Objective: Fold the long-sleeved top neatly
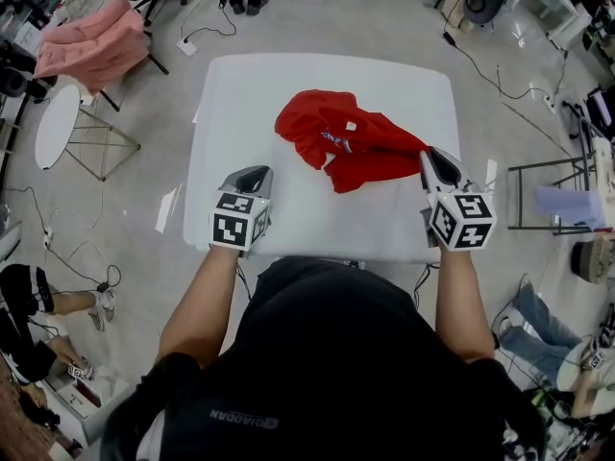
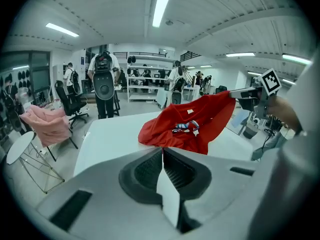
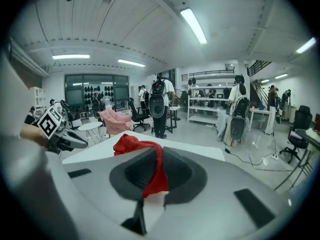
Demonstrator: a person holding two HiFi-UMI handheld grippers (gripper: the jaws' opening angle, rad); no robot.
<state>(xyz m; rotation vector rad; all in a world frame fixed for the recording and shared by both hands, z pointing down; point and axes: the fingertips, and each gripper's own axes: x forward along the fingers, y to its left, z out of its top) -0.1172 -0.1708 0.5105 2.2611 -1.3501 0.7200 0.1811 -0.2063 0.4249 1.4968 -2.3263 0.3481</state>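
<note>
Currently, head view: long-sleeved top (image 1: 351, 147), red and crumpled, at upper centre of the frame on the white table (image 1: 288, 209); folding appears not yet begun. Right gripper (image 1: 429, 155) is at the top's right edge, likely taking a corner so the heap can be spread. Left gripper (image 1: 261, 172) is lower left, apart from the cloth.

Left gripper view: jaws pressed together with nothing between them. The top sits centre-right, one corner hanging raised toward the upper right from the other tool.

Right gripper view: jaws pinching red fabric at frame centre. The remainder trails to the table just left of centre.
</note>
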